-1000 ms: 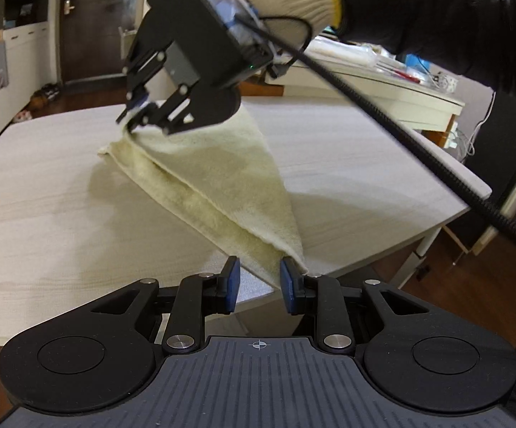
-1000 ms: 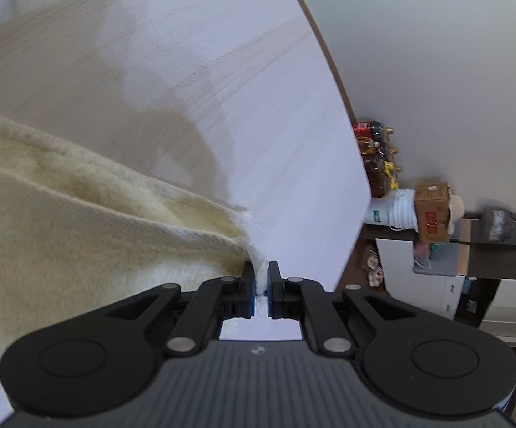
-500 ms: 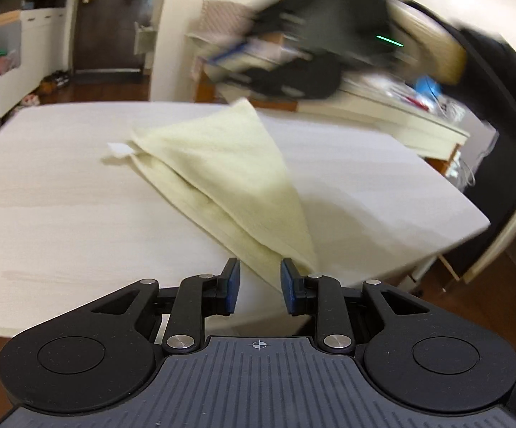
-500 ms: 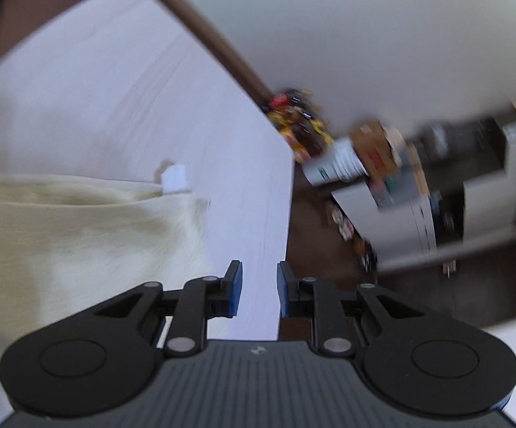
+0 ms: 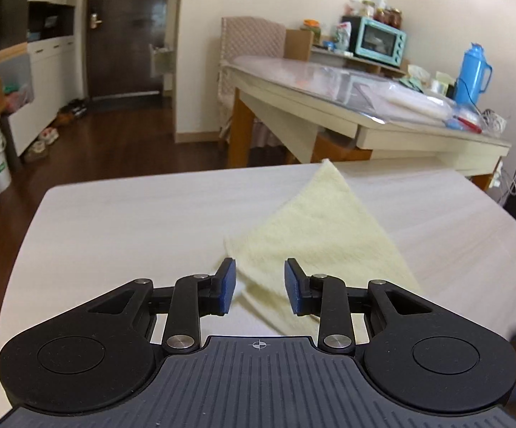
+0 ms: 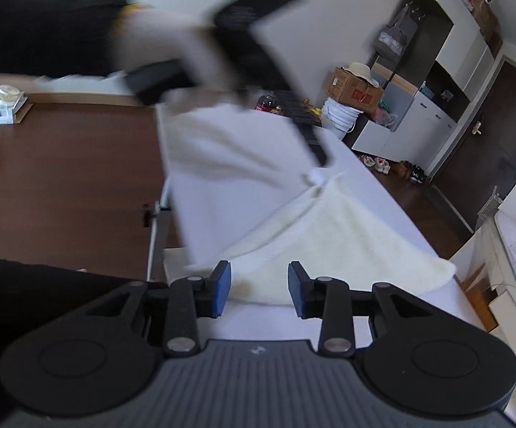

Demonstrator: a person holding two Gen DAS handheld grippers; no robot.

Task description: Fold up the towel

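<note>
Towel (image 5: 315, 246), pale yellow, lies folded into a triangle on the light wooden table (image 5: 133, 221), one point reaching toward the far edge and the wide end toward the near edge. Left gripper (image 5: 260, 287) hangs just over the towel's near end, its blue-padded fingers (image 5: 228, 285) spread apart with nothing between them; the cloth shows in the gap below but is not pinched. Right gripper (image 6: 259, 288) is likewise held apart and empty, sitting just above another corner of the towel (image 6: 336, 242), which from this side spreads across the table (image 6: 229, 157) toward its edge. A small white tag (image 6: 311, 178) sticks out at the towel's far tip. Past that tip, the left gripper and its gloved hand (image 6: 172, 42) appear as a dark blur above the table. Beyond the table stands a second table (image 5: 347, 107) carrying a blue thermos (image 5: 474, 73) and a teal toaster oven (image 5: 379, 41).
</note>
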